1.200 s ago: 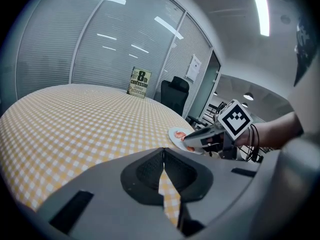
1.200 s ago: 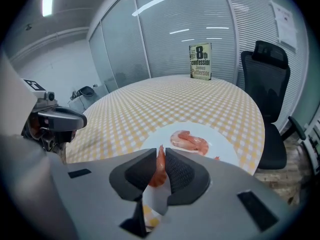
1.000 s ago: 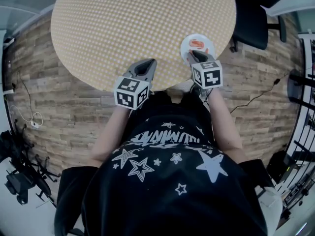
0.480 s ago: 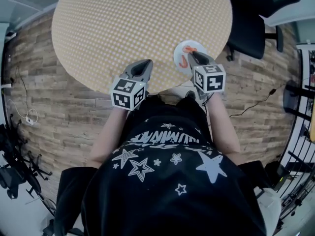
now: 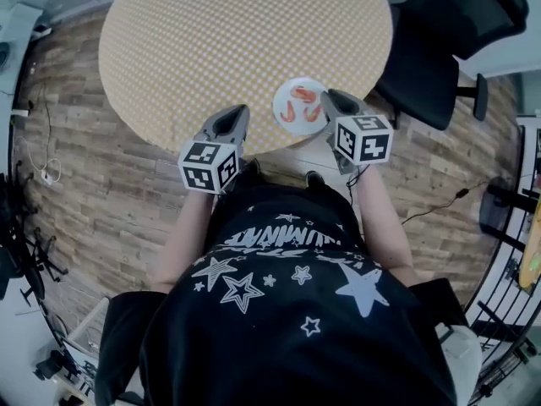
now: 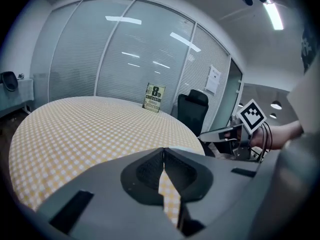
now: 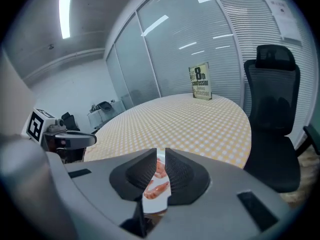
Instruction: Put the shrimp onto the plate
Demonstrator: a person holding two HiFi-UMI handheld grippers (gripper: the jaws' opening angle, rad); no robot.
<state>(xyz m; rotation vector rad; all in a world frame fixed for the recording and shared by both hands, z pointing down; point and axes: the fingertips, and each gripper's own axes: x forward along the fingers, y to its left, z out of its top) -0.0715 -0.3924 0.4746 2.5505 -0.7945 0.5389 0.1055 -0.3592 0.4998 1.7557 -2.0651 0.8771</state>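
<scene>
Two orange shrimp (image 5: 298, 108) lie on a small white plate (image 5: 282, 97) at the near edge of the round table. My right gripper (image 5: 328, 98) hovers just right of the plate, its jaws shut to a thin slit with nothing between them. Through that slit the right gripper view shows the shrimp (image 7: 156, 186) and the plate (image 7: 152, 204) just ahead of the right gripper (image 7: 160, 154). My left gripper (image 5: 237, 111) is to the left of the plate, over the table edge. It is shut and empty, and the left gripper (image 6: 163, 151) faces across the table.
The round table (image 5: 245, 41) has a yellow checked cloth. A black office chair (image 5: 439, 49) stands at its right. A small book or sign (image 7: 200, 81) stands on the far side of the table. Brick-pattern floor surrounds it.
The plate now appears left of the right gripper instead of beyond its tip, with both shrimp in plain sight. Both grippers have shifted a little left in the head view.
</scene>
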